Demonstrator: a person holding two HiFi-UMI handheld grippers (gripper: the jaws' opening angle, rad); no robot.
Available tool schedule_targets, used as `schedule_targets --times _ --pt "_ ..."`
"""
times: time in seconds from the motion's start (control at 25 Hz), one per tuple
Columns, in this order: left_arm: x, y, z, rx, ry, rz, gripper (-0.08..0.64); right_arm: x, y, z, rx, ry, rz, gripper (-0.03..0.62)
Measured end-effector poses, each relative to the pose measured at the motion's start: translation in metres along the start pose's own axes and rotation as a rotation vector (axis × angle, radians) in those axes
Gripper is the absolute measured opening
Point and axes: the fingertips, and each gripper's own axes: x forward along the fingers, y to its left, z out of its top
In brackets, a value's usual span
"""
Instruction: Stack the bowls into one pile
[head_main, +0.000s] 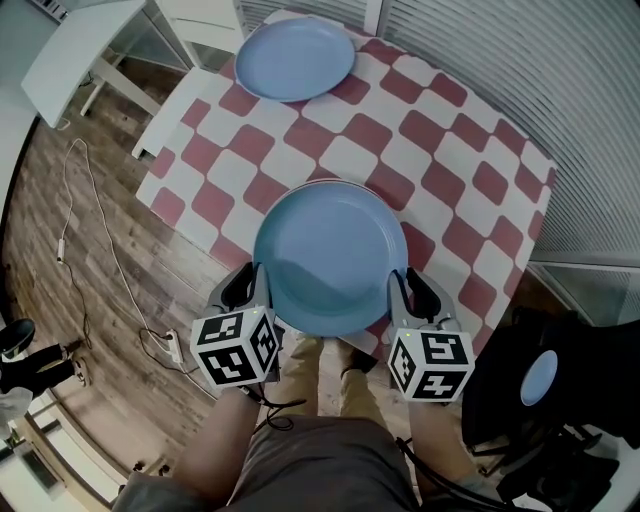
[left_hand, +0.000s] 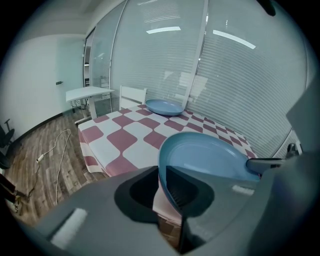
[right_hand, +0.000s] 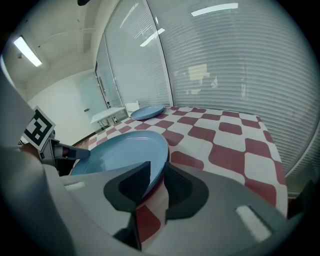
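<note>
Head view: left tongs (head_main: 250, 290) and right tongs (head_main: 410, 292) flank one bowl (head_main: 330, 255) at the desk's (head_main: 450, 150) near edge.
The left tongs pinch the bowl's left rim. The right tongs stand slightly apart around its right rim, pads not clearly pressing. A second rim (head_main: 345, 184) shows just beneath its far side. A far bowl (head_main: 295, 58) sits well apart at the desk's far corner.

Bowl (head_main: 330, 260) smooth, semi-glossy plastic; checked tablecloth (head_main: 440, 150) matt cloth; floor (head_main: 35, 200) wood.
</note>
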Motion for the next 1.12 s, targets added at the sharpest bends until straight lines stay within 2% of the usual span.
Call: schedule_targets --times 0.24,0.44,0.6,0.8,0.96,1.12 --pt "0.006 0.000 0.005 0.027 -0.019 0.001 0.049 0.006 -0.006 0.003 -0.004 -0.016 -0.013 0.097" --pt "0.001 -0.003 0.012 0.059 -0.062 -0.007 0.066 0.004 0.002 0.010 -0.019 -0.050 0.019 0.180" --pt "-0.015 -0.005 0.026 0.082 -0.114 -0.010 0.073 -0.008 0.006 0.025 -0.031 -0.097 0.017 0.176" --pt "-0.049 -0.011 0.073 0.094 -0.240 -0.021 0.072 -0.038 0.018 0.075 -0.063 -0.204 0.023 0.158" --pt "-0.080 -0.015 0.127 0.101 -0.382 -0.035 0.072 -0.063 0.035 0.136 -0.114 -0.334 0.033 0.124" --pt "-0.114 -0.016 0.176 0.098 -0.519 -0.055 0.072 -0.095 0.053 0.193 -0.165 -0.472 0.034 0.053"
